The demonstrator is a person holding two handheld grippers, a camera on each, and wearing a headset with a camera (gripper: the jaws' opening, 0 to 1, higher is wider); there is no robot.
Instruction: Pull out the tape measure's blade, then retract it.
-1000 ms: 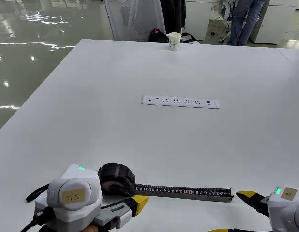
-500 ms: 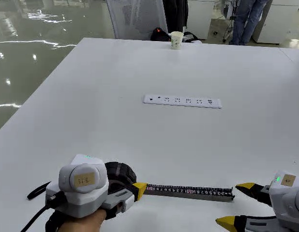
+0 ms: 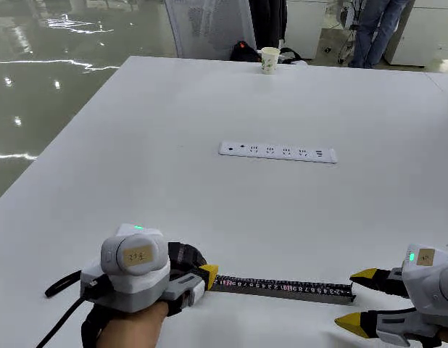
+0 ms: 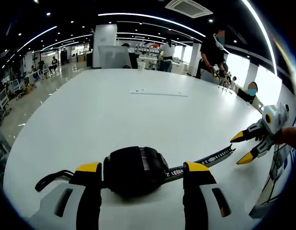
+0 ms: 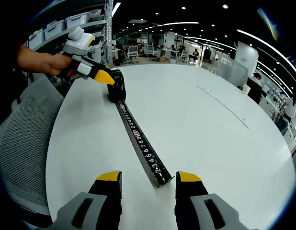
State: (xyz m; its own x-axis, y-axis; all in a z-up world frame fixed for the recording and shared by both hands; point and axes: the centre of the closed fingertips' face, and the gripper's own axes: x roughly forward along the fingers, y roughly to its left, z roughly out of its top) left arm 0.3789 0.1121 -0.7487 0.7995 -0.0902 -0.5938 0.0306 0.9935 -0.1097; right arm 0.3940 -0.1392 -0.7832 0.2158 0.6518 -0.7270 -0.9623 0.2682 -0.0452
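**Shifts left gripper (image 4: 143, 168) from beside tape measure (image 3: 182, 255) to astride it**

Straddles it at the bench's (image 3: 209, 94) near edge, jaws spread, unclamped. Holds right gripper (image 3: 358, 299) spread too, just short of the blade (image 3: 282, 288) tip. Risks the blade whipping back if retracted unbraked.

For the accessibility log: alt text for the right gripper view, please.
The open right gripper flanks the end of a tape blade lying on a white table. The blade runs back to its black case, beside the left gripper.

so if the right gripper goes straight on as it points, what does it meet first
Most likely the free end of the blade, which lies on the table just ahead of the right gripper's open jaws.
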